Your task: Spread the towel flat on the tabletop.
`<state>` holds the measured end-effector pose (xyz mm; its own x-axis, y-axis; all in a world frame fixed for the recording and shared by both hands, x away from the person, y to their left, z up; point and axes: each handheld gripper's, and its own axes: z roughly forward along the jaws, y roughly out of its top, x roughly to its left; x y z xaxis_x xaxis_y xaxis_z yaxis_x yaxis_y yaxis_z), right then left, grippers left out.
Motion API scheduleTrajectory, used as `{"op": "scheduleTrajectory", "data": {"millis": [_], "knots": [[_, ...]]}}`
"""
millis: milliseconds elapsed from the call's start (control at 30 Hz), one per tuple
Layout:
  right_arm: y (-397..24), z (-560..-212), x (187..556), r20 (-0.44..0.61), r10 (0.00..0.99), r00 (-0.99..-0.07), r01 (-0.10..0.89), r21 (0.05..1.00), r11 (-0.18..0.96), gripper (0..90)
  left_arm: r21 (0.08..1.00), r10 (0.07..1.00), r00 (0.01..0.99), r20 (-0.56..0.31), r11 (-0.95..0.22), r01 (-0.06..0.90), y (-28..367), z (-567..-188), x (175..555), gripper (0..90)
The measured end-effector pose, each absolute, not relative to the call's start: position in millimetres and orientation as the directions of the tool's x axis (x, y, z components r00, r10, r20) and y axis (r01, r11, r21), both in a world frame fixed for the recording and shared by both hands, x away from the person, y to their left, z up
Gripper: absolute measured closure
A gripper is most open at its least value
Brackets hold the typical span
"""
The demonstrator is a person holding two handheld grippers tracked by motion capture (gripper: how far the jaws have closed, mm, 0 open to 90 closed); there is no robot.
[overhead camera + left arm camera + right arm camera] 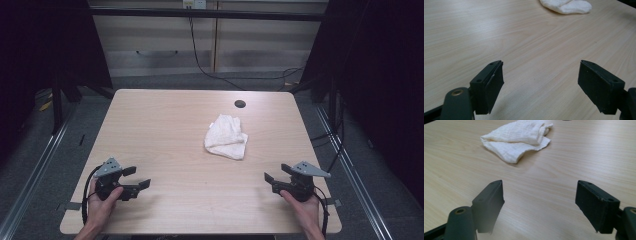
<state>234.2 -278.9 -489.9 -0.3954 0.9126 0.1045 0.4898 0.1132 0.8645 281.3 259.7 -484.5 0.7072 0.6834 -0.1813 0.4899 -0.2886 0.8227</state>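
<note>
Sitting on grey carpet in a dim room with black curtains either side and pale cabinets behind: light wood-grain table [165, 120], small round cable hole [240, 104] near the far edge. Lying on it right of centre, toward the far half: crumpled white waffle-weave cotton cloth [226, 137], folded loosely over itself, well apart from both claws.

Guessing at handling: looking very light, totally limp, nothing fragile about it. Probably not slipping much, given the textured weave, but likely sagging and unfolding once lifted by one spot. Sliding on the smooth tabletop instead of getting pinched also seeming possible if approached too flat. Best bet for a hold: the raised fold along the top layer [524, 131], or the loose corner [512, 158] pointing at the near edge in the right gripper view, coming down from above so a pad gets under a layer.

Claws now: left gripper [136, 178] resting low near the front-left corner, jaws spread wide, gripping nothing, bare table between the pads [490, 86]. Right gripper [274, 174] mirroring it at the front-right, also spread wide and empty, pointing toward the cloth.
</note>
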Motion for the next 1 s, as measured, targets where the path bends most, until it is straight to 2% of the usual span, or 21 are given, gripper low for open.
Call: {"op": "scheduleTrajectory", "data": {"millis": [167,367,433,600,633,833,867,900,1000], "knots": [[-274,-486,231,0.106,0.905,-0.411,0.463,0.88,0.107,21.9,0.828,0.682,0.712,-0.166,-0.296,0.477,256,-483,283,19.2],[-267,-487,235,0.135,0.896,-0.423,0.558,0.818,0.141,26.2,0.827,0.693,0.695,-0.191,-0.268,0.494,259,-484,288,19.2],[-266,-486,235,0.148,0.892,-0.428,0.563,0.816,0.134,26.6,0.828,0.693,0.696,-0.19,-0.268,0.493,260,-484,288,19.2],[-261,-478,240,0.153,0.866,-0.475,0.558,0.813,0.163,34.1,0.832,0.683,0.707,-0.182,-0.276,0.481,260,-482,285,19.2],[-258,-476,242,0.141,0.865,-0.482,0.554,0.814,0.176,38.7,0.834,0.68,0.71,-0.184,-0.274,0.479,259,-481,284,19.2],[-243,-469,258,0.146,0.828,-0.541,0.547,0.809,0.215,42.1,0.823,0.663,0.728,-0.177,-0.305,0.479,256,-484,285,18.8],[-241,-468,262,0.146,0.822,-0.551,0.545,0.809,0.222,45.2,0.824,0.664,0.727,-0.177,-0.304,0.478,256,-484,285,18.8],[-239,-467,272,0.188,0.793,-0.58,0.563,0.796,0.223,50.1,0.824,0.665,0.726,-0.175,-0.305,0.478,256,-484,285,18.8],[-236,-468,280,0.189,0.784,-0.592,0.565,0.791,0.236,49.9,0.823,0.667,0.724,-0.178,-0.302,0.481,256,-484,285,18.8]]}}
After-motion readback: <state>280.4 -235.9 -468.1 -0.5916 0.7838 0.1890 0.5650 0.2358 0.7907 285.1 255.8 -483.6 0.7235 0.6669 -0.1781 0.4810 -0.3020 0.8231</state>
